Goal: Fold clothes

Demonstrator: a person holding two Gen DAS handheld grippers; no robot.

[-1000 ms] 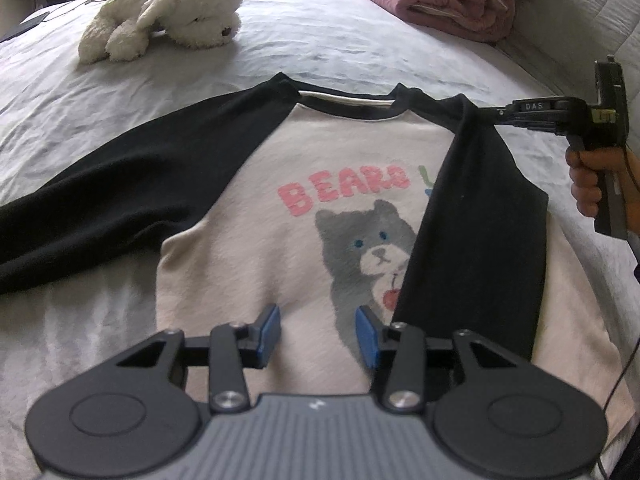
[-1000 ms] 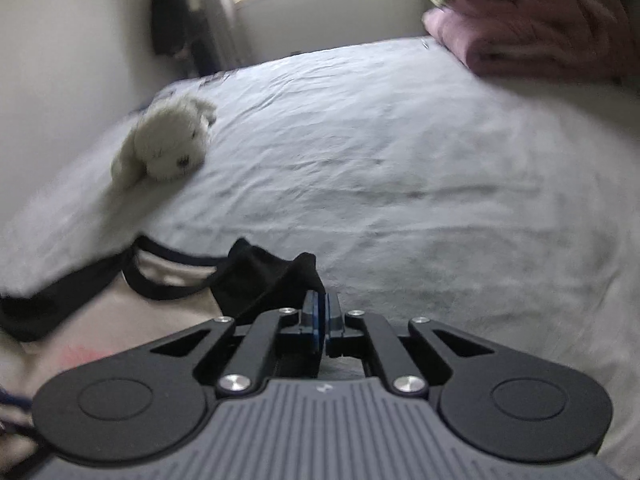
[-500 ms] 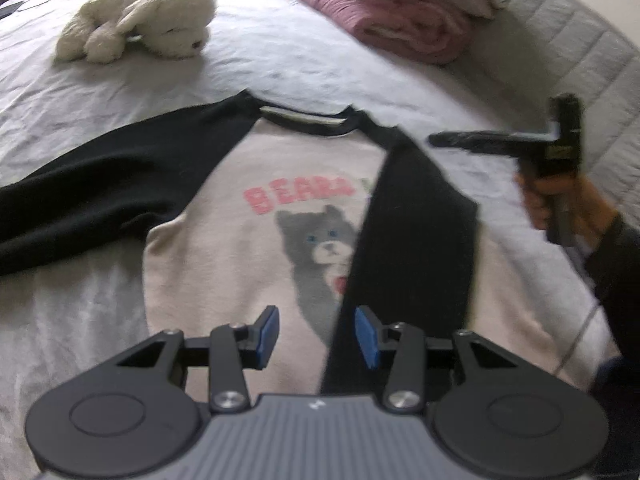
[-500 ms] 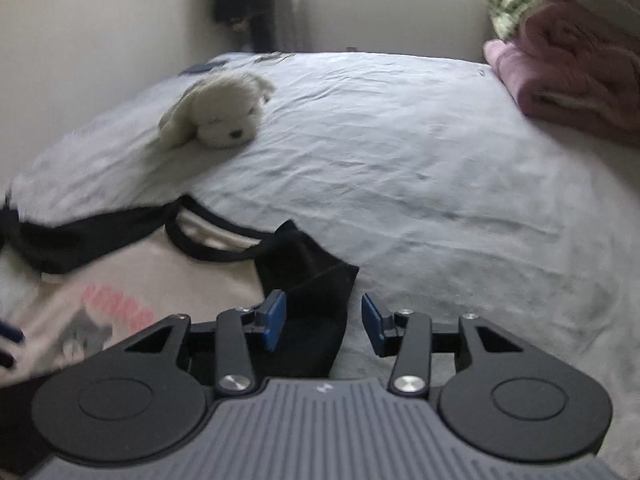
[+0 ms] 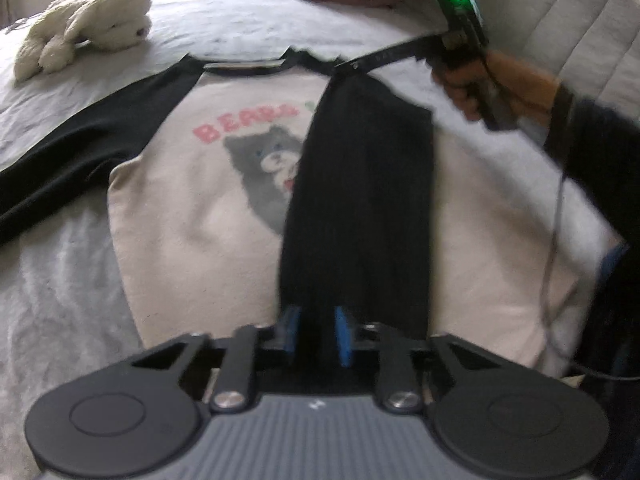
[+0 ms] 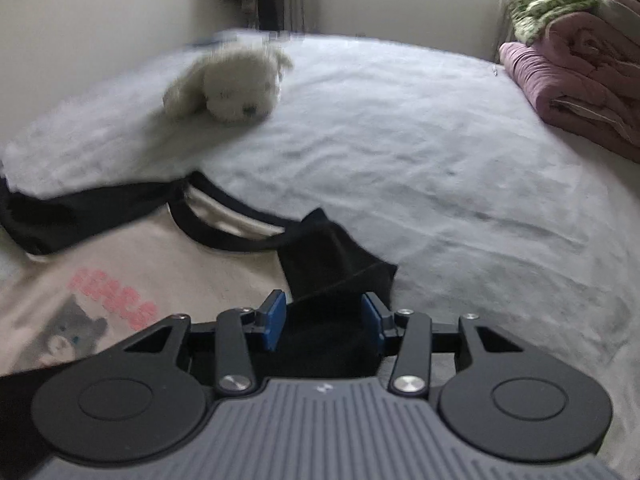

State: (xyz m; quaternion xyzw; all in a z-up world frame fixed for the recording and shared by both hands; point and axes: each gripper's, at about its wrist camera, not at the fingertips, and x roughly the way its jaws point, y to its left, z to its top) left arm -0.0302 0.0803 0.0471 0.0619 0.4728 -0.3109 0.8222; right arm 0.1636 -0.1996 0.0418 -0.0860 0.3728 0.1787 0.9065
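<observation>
A cream shirt with a bear print and black raglan sleeves lies face up on the bed. Its right sleeve is folded straight down over the body, while the other sleeve stretches out to the left. My left gripper hovers open at the folded sleeve's lower end, with black cloth showing between its blue pads. My right gripper is open over the sleeve's shoulder fold. In the left wrist view, a hand holds the right gripper with its tips at the shoulder by the collar.
A white plush toy lies on the grey sheet beyond the collar. Folded pink blankets are stacked at the far right by the quilted headboard. A cable hangs beside the person's dark sleeve.
My right gripper opened and let go of the sleeve's shoulder, then widened. My left gripper shifted right onto the folded sleeve's end, and its jaws narrowed.
</observation>
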